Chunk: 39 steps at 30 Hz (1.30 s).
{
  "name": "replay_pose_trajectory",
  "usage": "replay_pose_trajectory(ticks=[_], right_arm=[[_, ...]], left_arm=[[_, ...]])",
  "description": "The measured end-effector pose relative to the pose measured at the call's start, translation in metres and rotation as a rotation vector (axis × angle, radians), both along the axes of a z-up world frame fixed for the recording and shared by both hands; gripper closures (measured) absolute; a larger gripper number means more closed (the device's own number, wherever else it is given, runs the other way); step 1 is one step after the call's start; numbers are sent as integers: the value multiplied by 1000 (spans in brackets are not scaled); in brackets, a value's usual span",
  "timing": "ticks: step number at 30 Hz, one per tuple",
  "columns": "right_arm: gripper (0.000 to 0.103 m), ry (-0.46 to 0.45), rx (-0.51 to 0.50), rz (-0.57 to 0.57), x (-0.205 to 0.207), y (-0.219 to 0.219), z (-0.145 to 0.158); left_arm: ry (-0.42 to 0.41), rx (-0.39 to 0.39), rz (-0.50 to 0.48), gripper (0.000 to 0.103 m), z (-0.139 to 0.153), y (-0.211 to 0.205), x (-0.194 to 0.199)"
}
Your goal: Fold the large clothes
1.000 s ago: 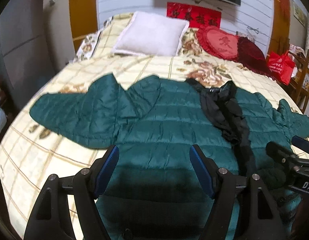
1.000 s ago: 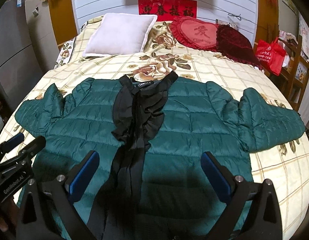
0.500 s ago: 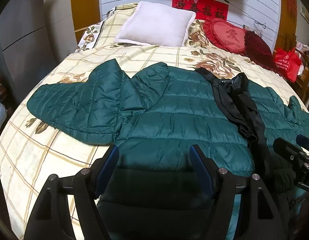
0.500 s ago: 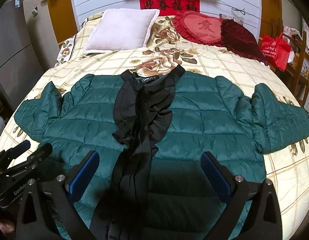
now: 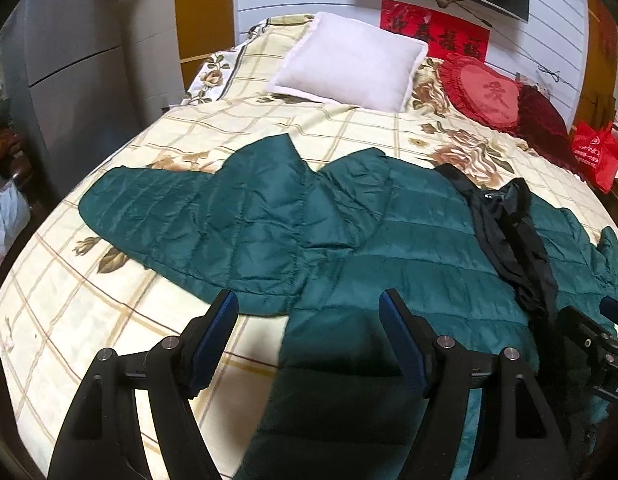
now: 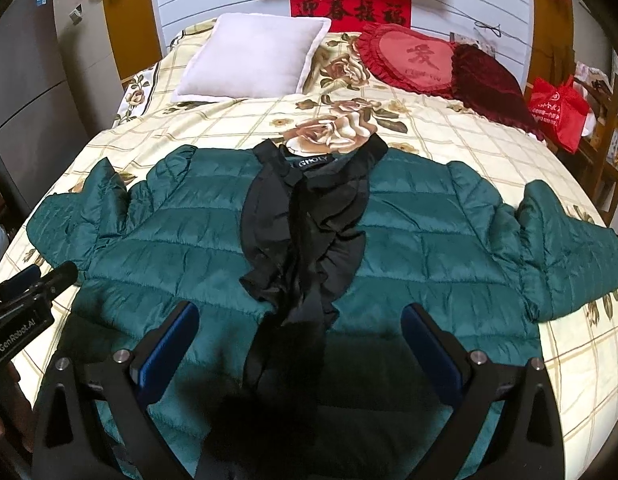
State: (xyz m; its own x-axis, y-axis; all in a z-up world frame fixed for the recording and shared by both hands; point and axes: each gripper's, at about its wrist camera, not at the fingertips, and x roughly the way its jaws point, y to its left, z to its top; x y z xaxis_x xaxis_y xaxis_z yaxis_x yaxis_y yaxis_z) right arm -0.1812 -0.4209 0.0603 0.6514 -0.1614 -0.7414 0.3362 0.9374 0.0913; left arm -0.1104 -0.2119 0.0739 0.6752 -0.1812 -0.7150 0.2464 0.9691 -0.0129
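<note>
A green quilted jacket (image 6: 409,240) lies spread flat on the bed (image 6: 469,136) with its sleeves out to both sides and a black ruffled trim (image 6: 305,232) running down its middle. The left gripper (image 5: 309,320) hovers with its fingers spread wide and nothing between the pads, the jacket's left side edge and hem area just beyond and below its fingertips and the left sleeve ahead. The right gripper (image 6: 301,332) also has its fingers spread and empty, the black trim lying between and ahead of them.
</note>
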Motion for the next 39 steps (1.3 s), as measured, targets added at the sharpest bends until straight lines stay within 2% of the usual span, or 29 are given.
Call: replay_pose_trajectory(ticks=[11, 16, 22, 27, 33, 39], right_arm=[[0, 1, 8, 38, 13, 13, -3], [0, 2, -41, 58, 20, 17, 2], [0, -3, -23, 47, 23, 9, 1], [0, 8, 1, 45, 27, 6, -6], [0, 12, -7, 59, 33, 14, -7], [0, 17, 3, 73, 38, 22, -8]], left_arm=[[17, 4, 110, 30, -2, 38, 22], [31, -16, 186, 30, 6, 61, 45], [2, 23, 252, 30, 13, 80, 77], [10, 20, 354, 30, 0, 112, 97], [56, 34, 406, 30, -19, 136, 113], [61, -26, 445, 30, -22, 153, 122]])
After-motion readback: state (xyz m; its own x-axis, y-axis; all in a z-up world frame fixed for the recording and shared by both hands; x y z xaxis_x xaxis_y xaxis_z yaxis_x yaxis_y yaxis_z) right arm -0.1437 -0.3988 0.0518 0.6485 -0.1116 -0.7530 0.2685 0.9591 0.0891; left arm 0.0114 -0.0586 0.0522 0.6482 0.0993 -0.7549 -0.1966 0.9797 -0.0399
